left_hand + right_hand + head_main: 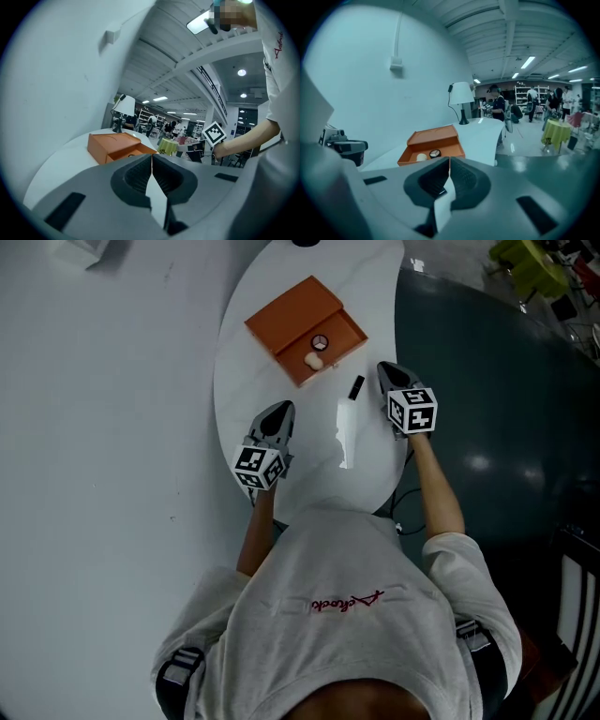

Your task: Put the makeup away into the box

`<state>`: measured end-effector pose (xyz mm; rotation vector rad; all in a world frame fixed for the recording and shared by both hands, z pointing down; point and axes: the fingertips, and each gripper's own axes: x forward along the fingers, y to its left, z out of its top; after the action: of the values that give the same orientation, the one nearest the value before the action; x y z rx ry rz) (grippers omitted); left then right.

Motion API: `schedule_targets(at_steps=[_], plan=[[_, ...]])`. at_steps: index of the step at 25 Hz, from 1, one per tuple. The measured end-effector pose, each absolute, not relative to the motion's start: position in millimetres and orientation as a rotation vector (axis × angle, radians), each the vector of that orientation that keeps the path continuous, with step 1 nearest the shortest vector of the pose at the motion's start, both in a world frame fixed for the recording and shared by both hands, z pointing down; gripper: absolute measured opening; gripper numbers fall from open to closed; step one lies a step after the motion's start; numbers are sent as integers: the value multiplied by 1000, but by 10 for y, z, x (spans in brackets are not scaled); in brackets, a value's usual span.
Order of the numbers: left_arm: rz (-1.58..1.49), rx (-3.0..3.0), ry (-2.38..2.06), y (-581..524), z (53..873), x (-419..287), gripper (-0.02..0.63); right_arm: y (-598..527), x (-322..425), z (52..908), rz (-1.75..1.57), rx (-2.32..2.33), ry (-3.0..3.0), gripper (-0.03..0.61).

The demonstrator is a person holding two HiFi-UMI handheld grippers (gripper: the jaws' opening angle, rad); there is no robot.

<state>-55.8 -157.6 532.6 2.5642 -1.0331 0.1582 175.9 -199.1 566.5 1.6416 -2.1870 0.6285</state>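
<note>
- The far end of the table (239,371) is taken up by the orange box (291,307), its drawer (349,332) opened toward the right edge.
- A small black item (356,387) is left near the right edge, just before the drawer.
- Bare surface is left at the near end; the left edge is closed by a wall (94,427).

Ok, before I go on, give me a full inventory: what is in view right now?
orange rectangular box: one, orange, far half of the table, its tray open
round dark compact: one, dark with a pale centre, in the open tray
beige egg-shaped sponge: one, beige, in the tray beside the compact
small black stick: one, black, on the table outside the box, near the right gripper
white oval table: one, white, glossy
table lamp: one, white shade on a black stand, far end of the table
left gripper: one, grey, jaws shut, empty
right gripper: one, grey, jaws shut, empty
</note>
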Motion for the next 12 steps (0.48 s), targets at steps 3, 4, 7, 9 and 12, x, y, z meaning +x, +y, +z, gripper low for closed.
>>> schedule_targets(at_steps=[3,4,7,9,12], plan=[[174,2575,-986,-1536,5372,-407,12,-1812,1754,5752,661,1650,-2168,25],[182,2576,-973,-1516,5394,-367,12,-1749,1736,5795,675,1652,-2161,25],[204,2572,-939,-1451,5477,-277,12,-1566,1660,5971,728,1655,-2139,25],[216,2563,-925,-1416,5545,-254,12,-1467,1602,6105,761,1642,-2123,25],[234,2542,-921,-1364,5649,-276,12,-1354,1525,6264,804,1627,-2105,25]])
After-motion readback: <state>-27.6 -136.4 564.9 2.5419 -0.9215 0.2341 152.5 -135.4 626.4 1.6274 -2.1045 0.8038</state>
